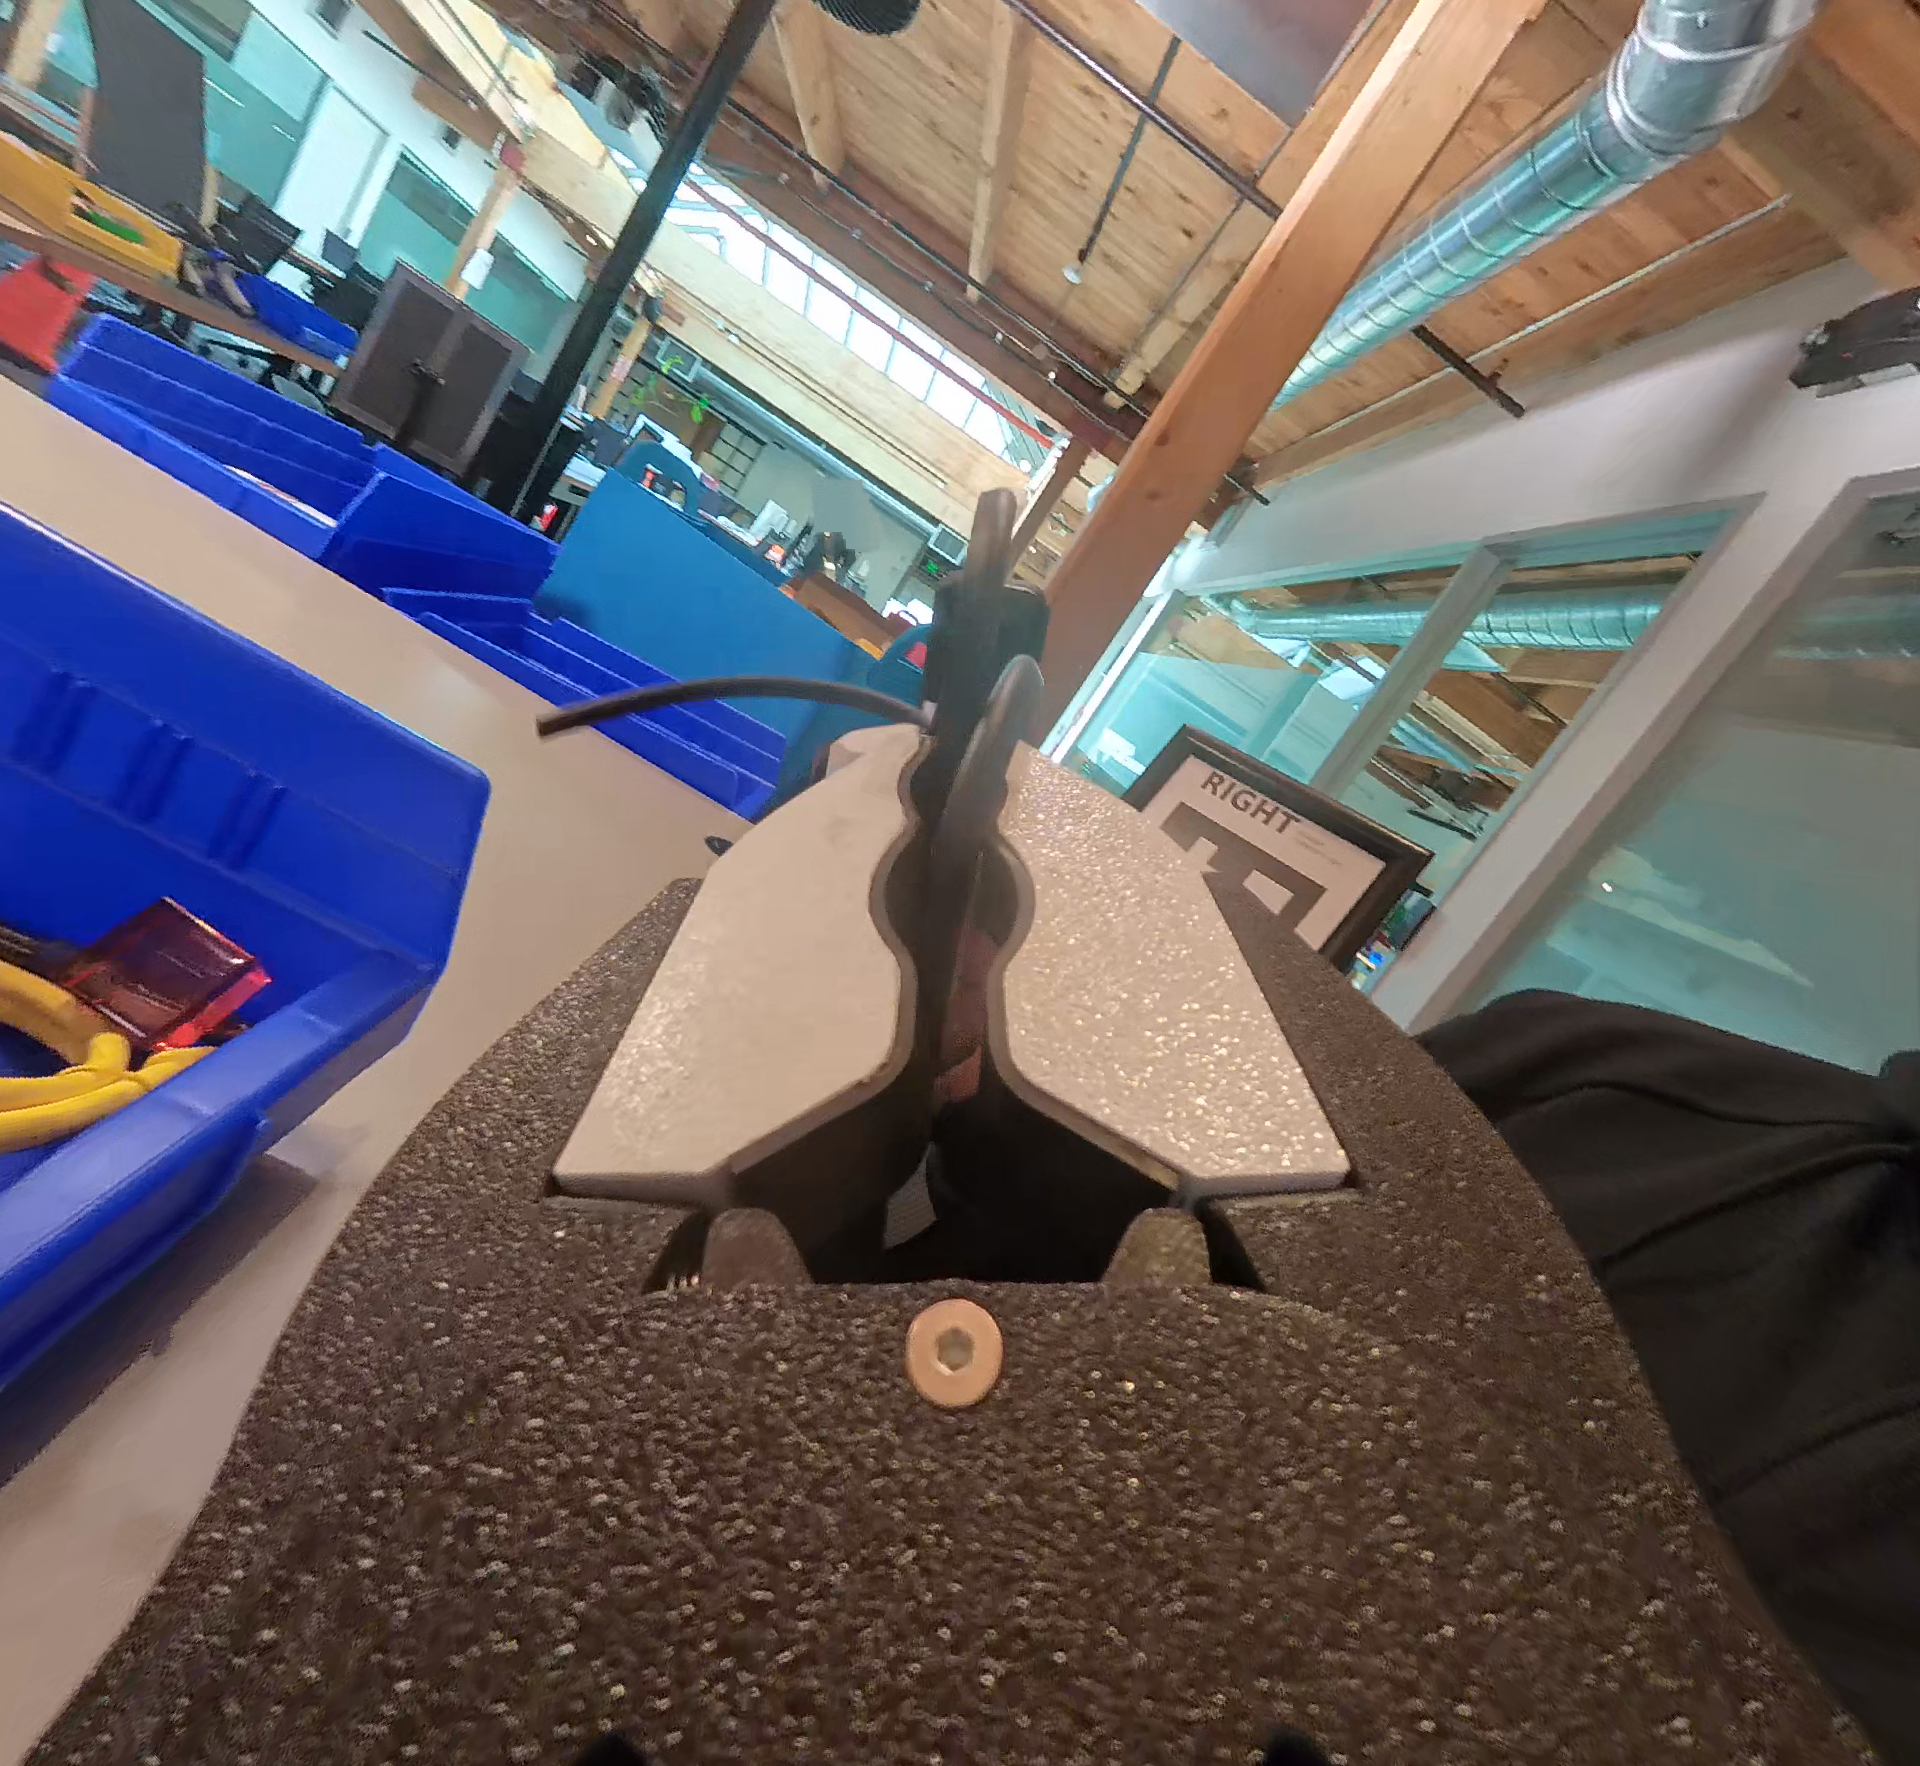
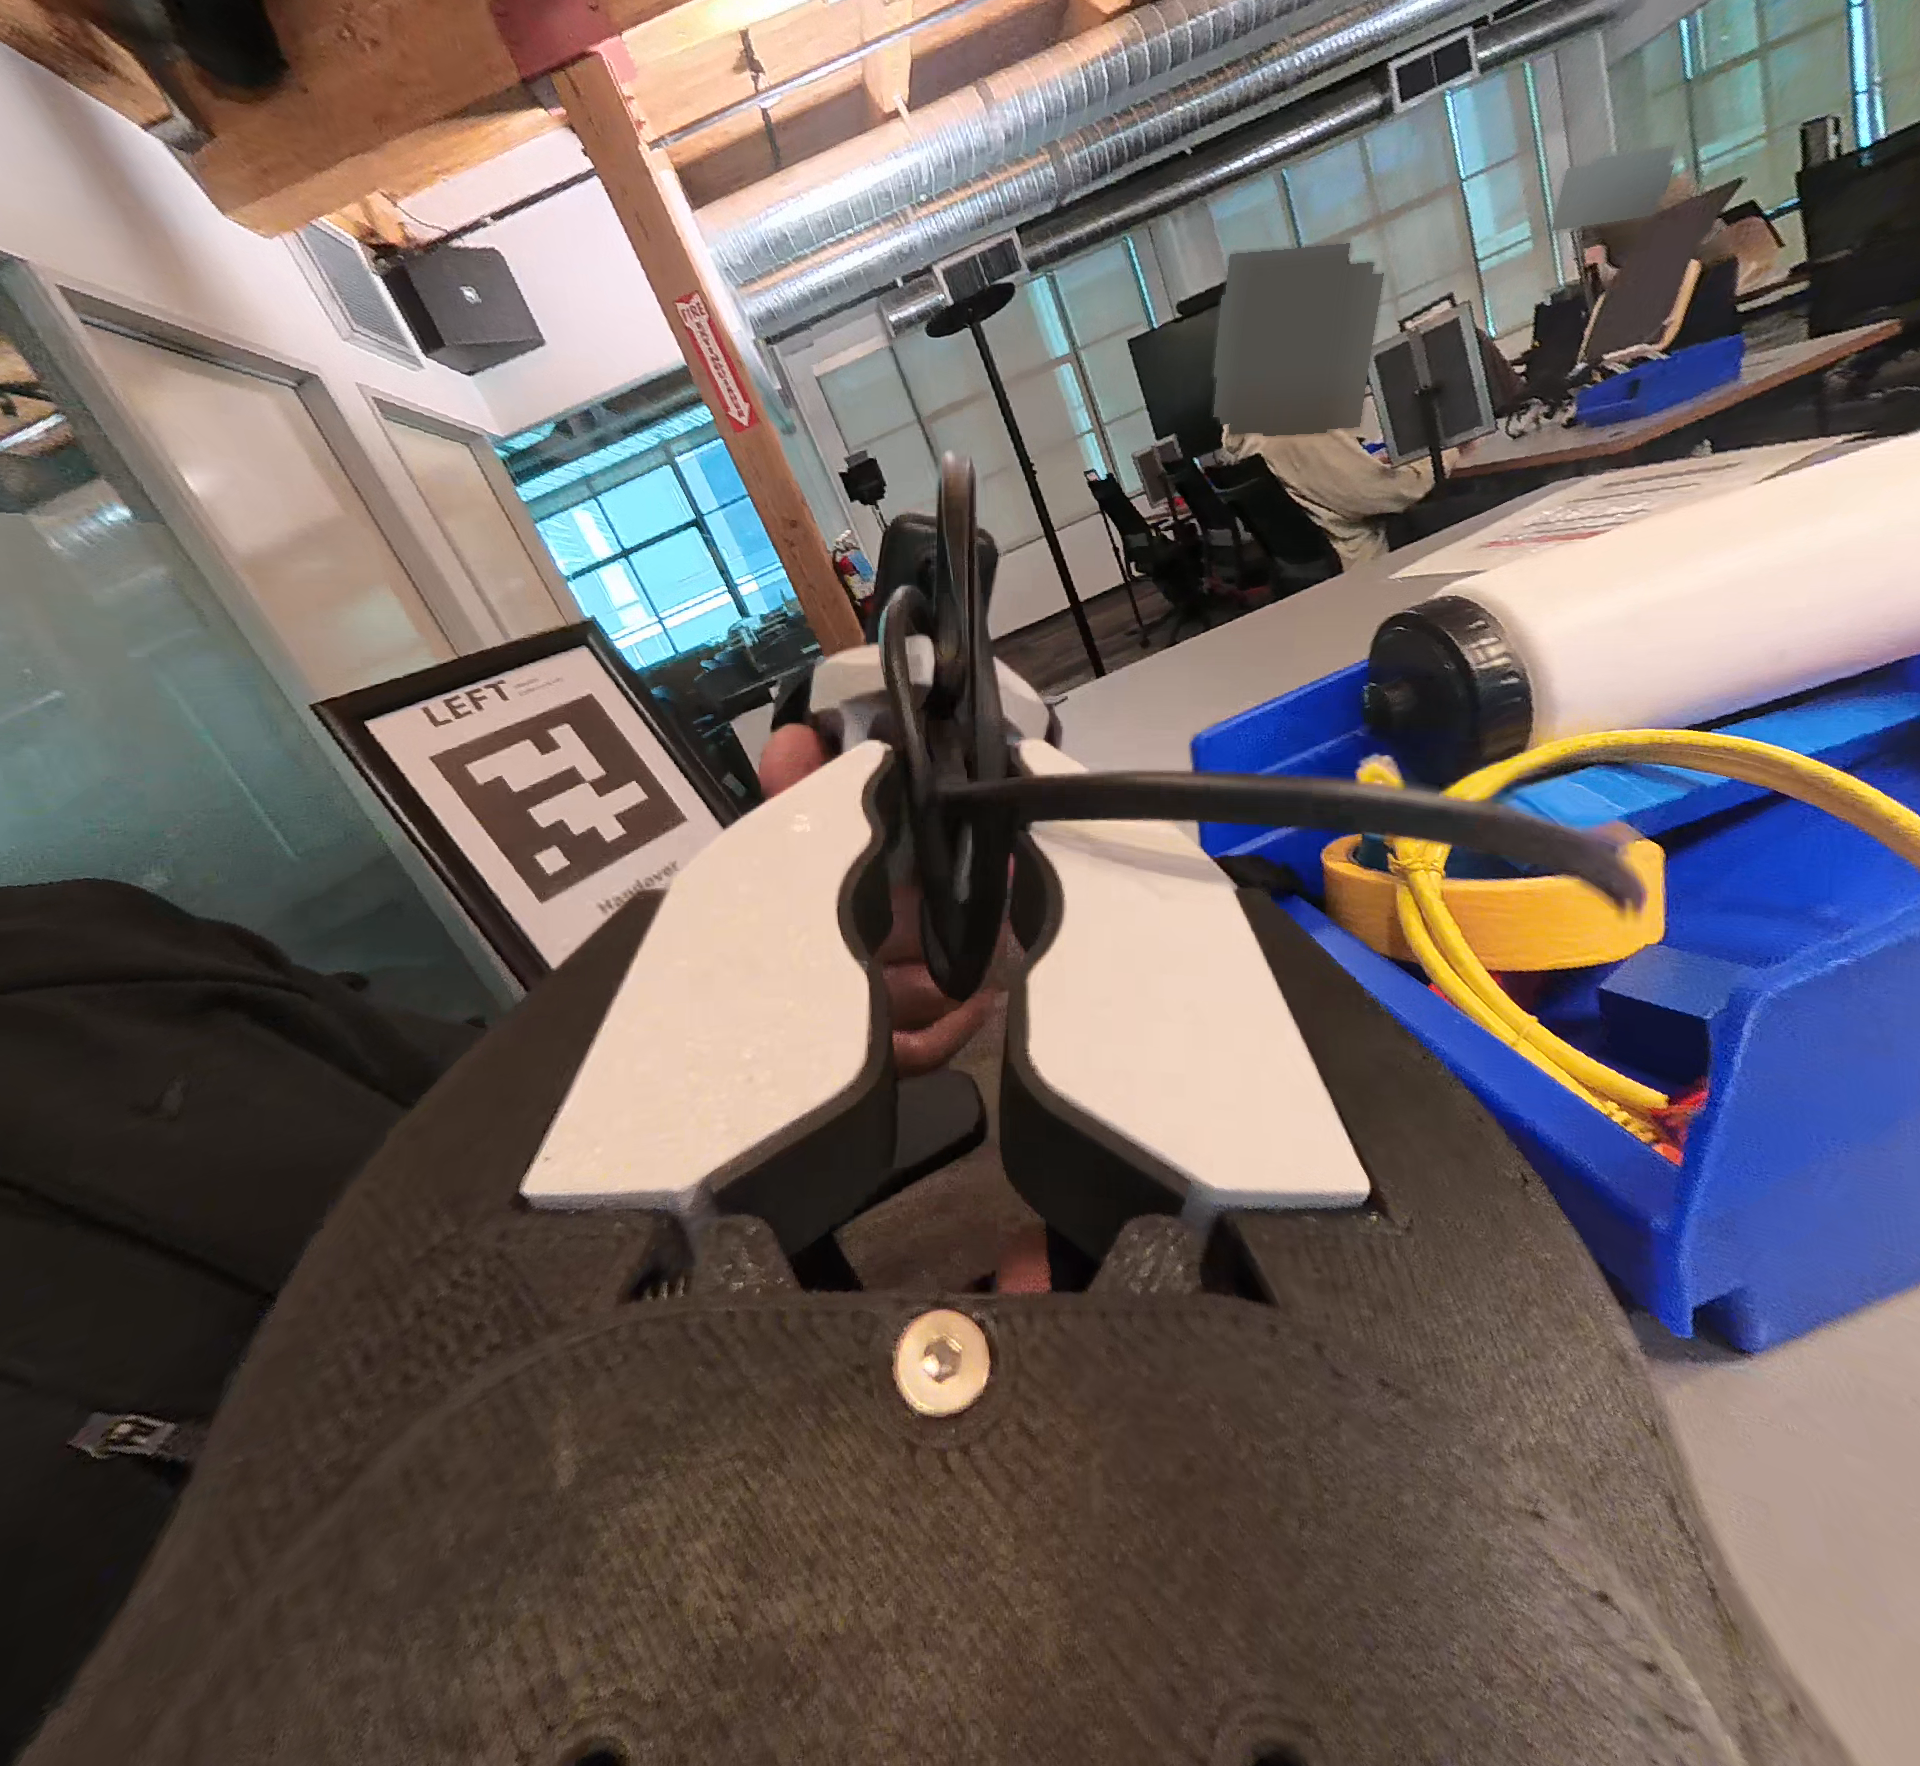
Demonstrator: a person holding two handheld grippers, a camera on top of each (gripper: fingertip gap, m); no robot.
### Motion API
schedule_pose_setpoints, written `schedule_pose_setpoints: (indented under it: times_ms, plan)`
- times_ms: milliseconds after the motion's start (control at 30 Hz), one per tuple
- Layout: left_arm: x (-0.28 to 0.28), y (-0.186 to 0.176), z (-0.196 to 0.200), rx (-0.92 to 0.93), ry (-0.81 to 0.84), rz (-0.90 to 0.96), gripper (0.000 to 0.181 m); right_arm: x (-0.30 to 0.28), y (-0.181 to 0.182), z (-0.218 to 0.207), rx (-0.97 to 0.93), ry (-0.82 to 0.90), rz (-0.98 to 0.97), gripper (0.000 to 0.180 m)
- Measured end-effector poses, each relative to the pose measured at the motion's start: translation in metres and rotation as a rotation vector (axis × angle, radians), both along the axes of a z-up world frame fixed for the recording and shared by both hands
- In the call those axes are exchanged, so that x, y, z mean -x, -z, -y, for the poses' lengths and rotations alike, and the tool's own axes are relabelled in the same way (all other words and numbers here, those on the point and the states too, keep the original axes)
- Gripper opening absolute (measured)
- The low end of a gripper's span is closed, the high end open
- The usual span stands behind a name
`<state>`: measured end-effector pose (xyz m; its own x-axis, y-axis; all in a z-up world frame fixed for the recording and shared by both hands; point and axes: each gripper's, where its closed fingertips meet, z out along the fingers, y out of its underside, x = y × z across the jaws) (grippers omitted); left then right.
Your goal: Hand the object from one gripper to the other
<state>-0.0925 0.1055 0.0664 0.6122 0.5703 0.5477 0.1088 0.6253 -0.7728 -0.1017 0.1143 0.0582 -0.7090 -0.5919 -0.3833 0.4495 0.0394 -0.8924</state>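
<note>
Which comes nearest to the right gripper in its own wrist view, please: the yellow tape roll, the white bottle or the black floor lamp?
1. Yellow tape roll, just right of the right gripper, in the blue bin.
2. White bottle, lying behind the roll on the bin's far edge.
3. Black floor lamp, across the room.

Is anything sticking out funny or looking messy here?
Yes. The coiled black cable is pinched between both grippers at once, and one loose end pokes stiffly out sideways. In the blue bin a yellow cable loops up over the rim instead of lying flat.
</note>
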Motion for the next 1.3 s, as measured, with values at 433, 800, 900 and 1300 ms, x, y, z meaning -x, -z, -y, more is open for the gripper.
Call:
schedule_pose_setpoints:
  times_ms: [433,800,900,1300]
  plan:
    - [-0.016,-0.015,0.037,0.022,-0.166,-0.001,0.005,0.035,0.039,0.011,-0.147,0.213,-0.305,0.024]
    - [-0.028,-0.022,0.026,0.123,-0.117,-0.033,0.005,0.025,0.052,0.018,-0.165,0.216,-0.385,0.032]
    - [-0.031,-0.021,0.018,0.206,-0.094,-0.064,0.005,0.013,0.051,0.013,-0.205,0.040,-0.177,0.032]
    - [-0.044,-0.009,0.002,0.431,-0.014,-0.122,0.005,0.033,0.070,0.023,-0.082,0.304,-0.431,0.040]
